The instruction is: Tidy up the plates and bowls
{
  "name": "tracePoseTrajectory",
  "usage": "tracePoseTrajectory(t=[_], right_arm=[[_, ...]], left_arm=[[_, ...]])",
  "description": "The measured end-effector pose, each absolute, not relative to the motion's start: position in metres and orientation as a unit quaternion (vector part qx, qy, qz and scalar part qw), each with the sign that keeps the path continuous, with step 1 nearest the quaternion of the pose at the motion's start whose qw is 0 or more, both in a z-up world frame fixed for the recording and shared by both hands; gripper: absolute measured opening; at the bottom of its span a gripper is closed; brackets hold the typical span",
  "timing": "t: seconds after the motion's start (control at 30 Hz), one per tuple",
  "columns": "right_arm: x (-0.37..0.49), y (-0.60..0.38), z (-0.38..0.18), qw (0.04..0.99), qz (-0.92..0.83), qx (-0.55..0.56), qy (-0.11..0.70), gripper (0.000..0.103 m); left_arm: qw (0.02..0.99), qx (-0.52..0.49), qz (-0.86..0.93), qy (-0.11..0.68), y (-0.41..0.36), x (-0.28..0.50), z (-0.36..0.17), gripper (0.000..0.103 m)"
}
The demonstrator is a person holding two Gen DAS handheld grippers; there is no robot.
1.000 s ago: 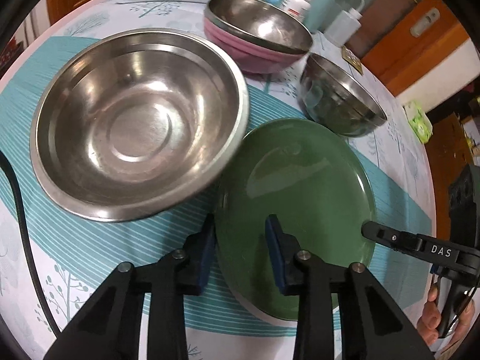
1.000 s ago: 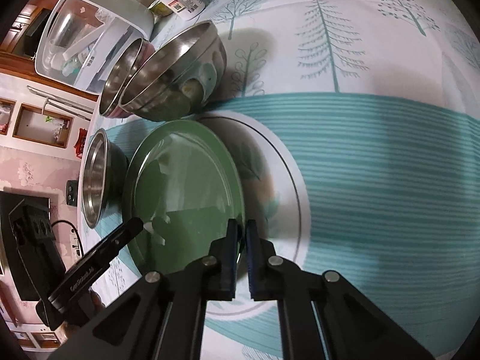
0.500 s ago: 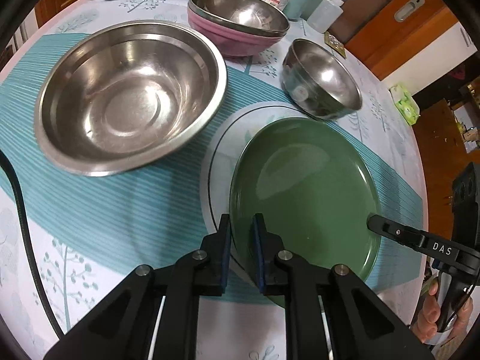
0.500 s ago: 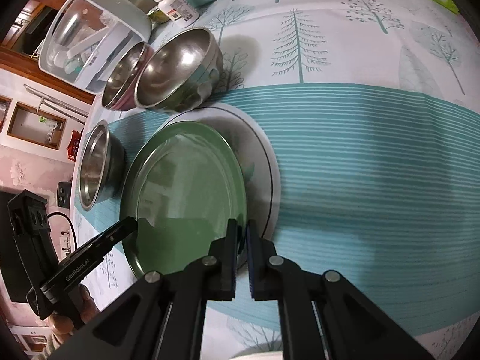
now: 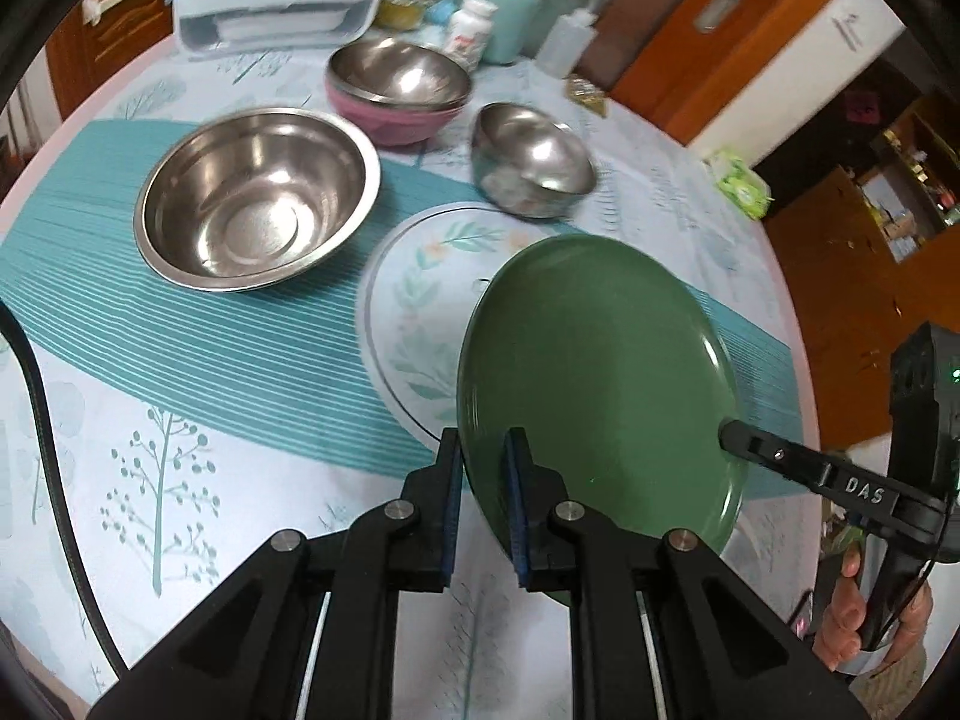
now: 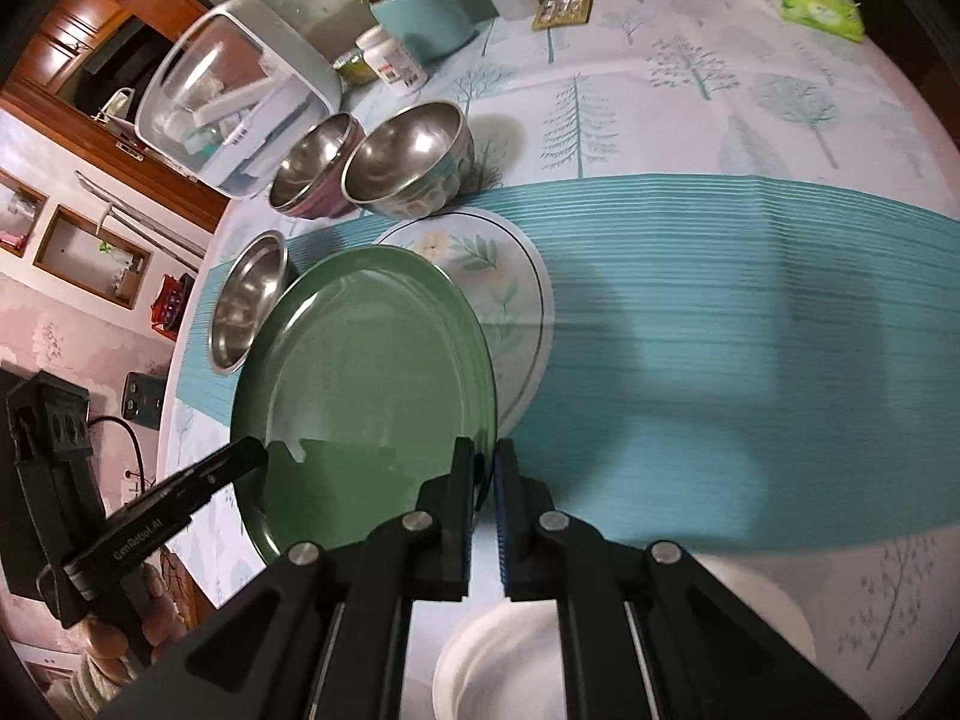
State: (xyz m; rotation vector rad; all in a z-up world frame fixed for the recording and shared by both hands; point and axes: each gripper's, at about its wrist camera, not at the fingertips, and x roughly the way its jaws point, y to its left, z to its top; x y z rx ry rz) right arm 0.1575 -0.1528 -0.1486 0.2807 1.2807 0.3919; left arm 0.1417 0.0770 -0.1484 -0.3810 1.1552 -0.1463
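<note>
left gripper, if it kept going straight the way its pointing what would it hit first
The left gripper is already clamped on the green plate's near rim, so the plate travels with it. Beyond that, the white floral plate on the table lies ahead and lower; depth is unclear, but it looks like the first contact.

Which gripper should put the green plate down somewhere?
Probably both together: the left gripper and right gripper each pinch an opposite edge of the lifted green plate. Neither is clearly better placed.

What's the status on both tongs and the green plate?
Left tongs and right tongs both shut on round green plate. Plate lifted, tilted above white floral plate. Steel bowls behind, apart.
</note>
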Motion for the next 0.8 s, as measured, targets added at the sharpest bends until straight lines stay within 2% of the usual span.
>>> tracePoseTrajectory(t=[0.33, 0.8], right_arm=[[0.074, -0.200, -0.129, 0.796, 0.124, 0.152, 0.573, 0.008], [-0.004, -0.264, -0.151, 0.784, 0.043, 0.180, 0.593, 0.008]], left_arm=[[0.821, -0.126, -0.139, 0.539, 0.024, 0.093, -0.119, 0.012], [0.783, -0.062, -0.210, 0.582, -0.055, 0.050, -0.149, 0.012]])
